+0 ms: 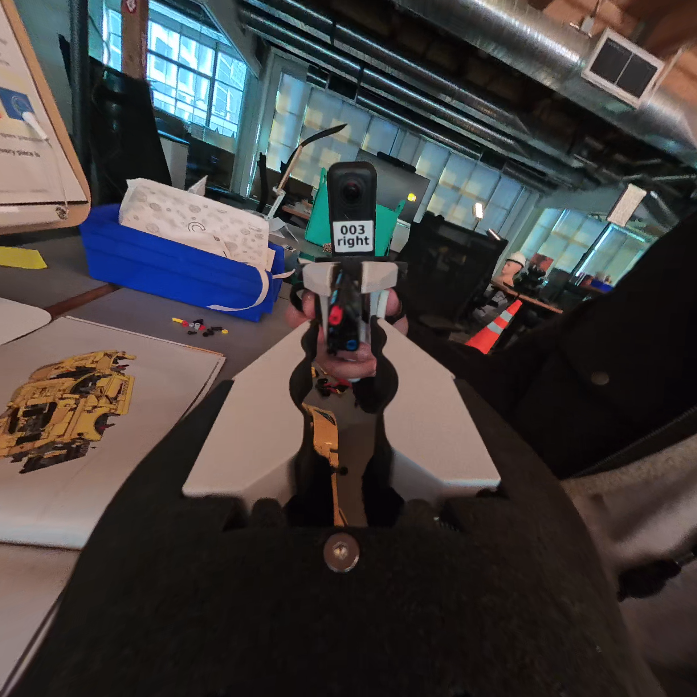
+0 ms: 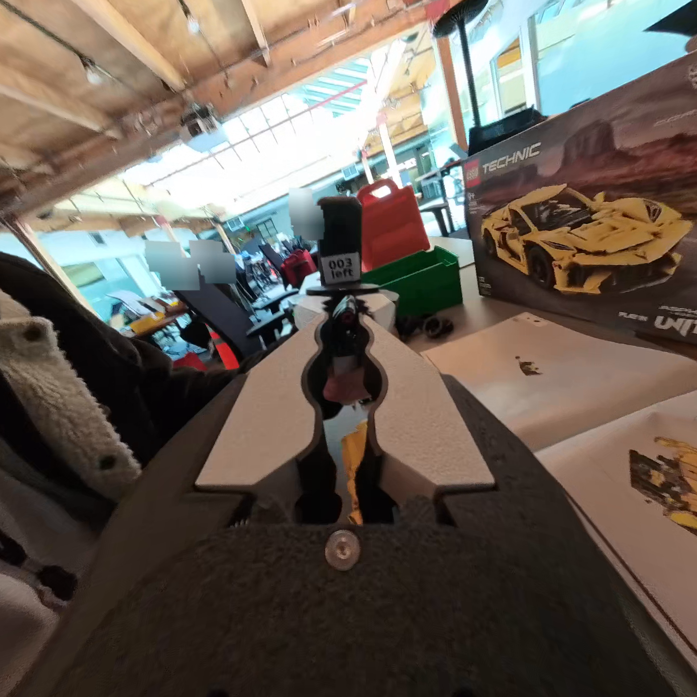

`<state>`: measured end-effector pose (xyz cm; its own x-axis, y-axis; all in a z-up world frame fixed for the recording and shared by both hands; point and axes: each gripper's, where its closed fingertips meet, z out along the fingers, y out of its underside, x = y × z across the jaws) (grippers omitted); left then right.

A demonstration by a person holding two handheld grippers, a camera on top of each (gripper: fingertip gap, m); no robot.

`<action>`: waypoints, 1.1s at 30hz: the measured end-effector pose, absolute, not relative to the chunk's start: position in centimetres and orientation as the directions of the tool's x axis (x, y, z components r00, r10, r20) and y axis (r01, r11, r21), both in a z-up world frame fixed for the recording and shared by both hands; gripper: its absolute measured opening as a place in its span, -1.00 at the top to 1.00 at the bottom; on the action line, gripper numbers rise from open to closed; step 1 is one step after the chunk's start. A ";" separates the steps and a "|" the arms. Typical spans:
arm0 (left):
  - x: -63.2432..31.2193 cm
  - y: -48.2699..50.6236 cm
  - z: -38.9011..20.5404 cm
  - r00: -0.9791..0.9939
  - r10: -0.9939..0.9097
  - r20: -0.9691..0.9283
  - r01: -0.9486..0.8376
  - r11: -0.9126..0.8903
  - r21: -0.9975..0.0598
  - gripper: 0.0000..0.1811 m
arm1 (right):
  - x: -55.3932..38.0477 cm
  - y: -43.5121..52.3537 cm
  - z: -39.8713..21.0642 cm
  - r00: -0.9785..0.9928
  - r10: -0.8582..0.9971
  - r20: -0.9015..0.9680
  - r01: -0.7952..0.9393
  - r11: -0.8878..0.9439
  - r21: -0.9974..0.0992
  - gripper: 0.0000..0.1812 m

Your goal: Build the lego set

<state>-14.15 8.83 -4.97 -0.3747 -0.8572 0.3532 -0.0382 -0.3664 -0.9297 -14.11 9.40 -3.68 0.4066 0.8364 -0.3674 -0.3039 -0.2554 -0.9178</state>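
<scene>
My left gripper and my right gripper face each other tip to tip above the table. Both are closed on the same small black lego assembly with red and blue pins. It also shows in the right wrist view. The right gripper shows in the left wrist view beyond the assembly, held by a hand. A yellow lego part shows in the gap between my left fingers, and again in the right wrist view. Whether it is joined to the assembly is hidden.
An open instruction booklet lies to the left. Small loose pieces lie by a blue bin holding paper bags. The set's box, a green bin and black tyres stand across the table. A person's jacket is close. My two grippers' fingertips are within a few centimetres of each other.
</scene>
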 end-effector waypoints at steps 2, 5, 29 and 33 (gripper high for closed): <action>-13.8 8.9 -4.9 -0.383 -0.839 0.387 -0.021 -0.411 -0.911 0.69 | -14.2 9.5 -3.5 0.388 0.838 -0.383 -0.333 -0.260 -0.906 0.88; -13.8 9.0 -4.1 -0.411 -0.799 0.438 0.017 -0.488 -0.873 0.70 | -14.6 9.6 -3.9 0.406 0.835 -0.372 -0.311 -0.256 -0.915 0.88; -13.8 7.6 -5.0 -0.578 -0.360 0.732 -0.241 -0.782 -0.575 0.83 | -14.7 9.0 -5.3 0.664 0.654 0.363 0.299 0.213 -0.930 0.72; -13.9 7.6 -4.6 -0.591 -0.368 0.718 -0.220 -0.783 -0.582 0.83 | -14.9 8.9 -5.1 0.664 0.649 0.371 0.305 0.218 -0.927 0.72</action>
